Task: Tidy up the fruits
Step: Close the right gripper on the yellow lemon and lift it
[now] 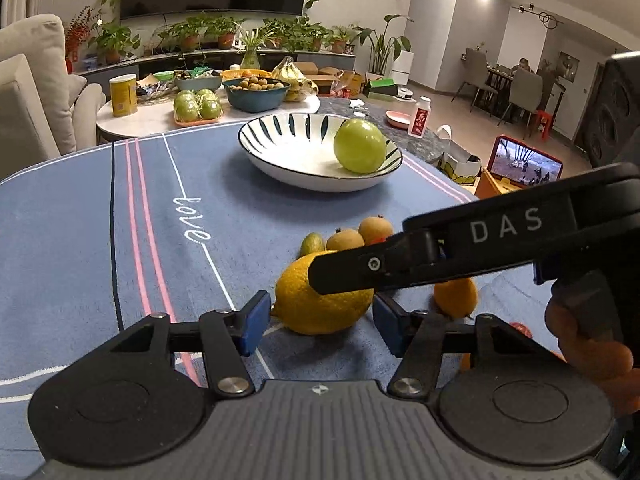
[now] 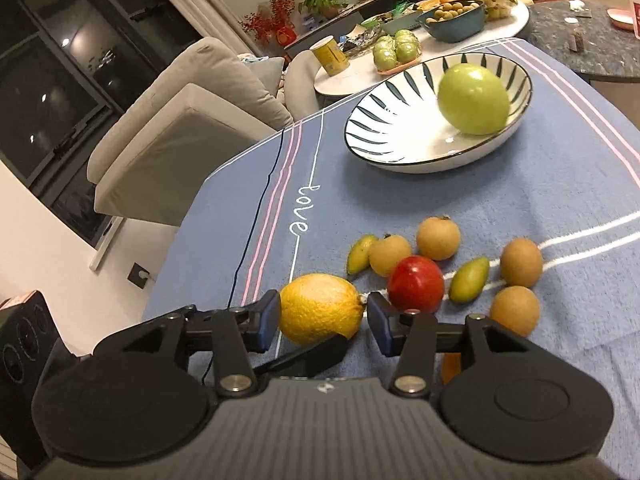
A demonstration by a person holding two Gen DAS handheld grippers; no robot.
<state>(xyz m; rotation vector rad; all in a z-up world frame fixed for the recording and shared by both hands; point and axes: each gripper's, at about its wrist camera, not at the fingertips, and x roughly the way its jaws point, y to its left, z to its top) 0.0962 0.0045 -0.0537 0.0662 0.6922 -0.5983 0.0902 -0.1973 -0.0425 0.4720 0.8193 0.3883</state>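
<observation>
Both hand-held grippers, left (image 1: pixel 316 326) and right (image 2: pixel 323 322), gape around the lemon (image 2: pixel 320 307), partly hiding it.

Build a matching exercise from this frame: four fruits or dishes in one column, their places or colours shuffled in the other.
1. green apple
2. lemon
3. red fruit
4. striped bowl

A. flanked by blue gripper pads, on the cloth
B. holds a single fruit
C. inside the bowl
D. among small tan fruits, right of the lemon in the right wrist view

Pairs: 1-C, 2-A, 3-D, 4-B
</observation>
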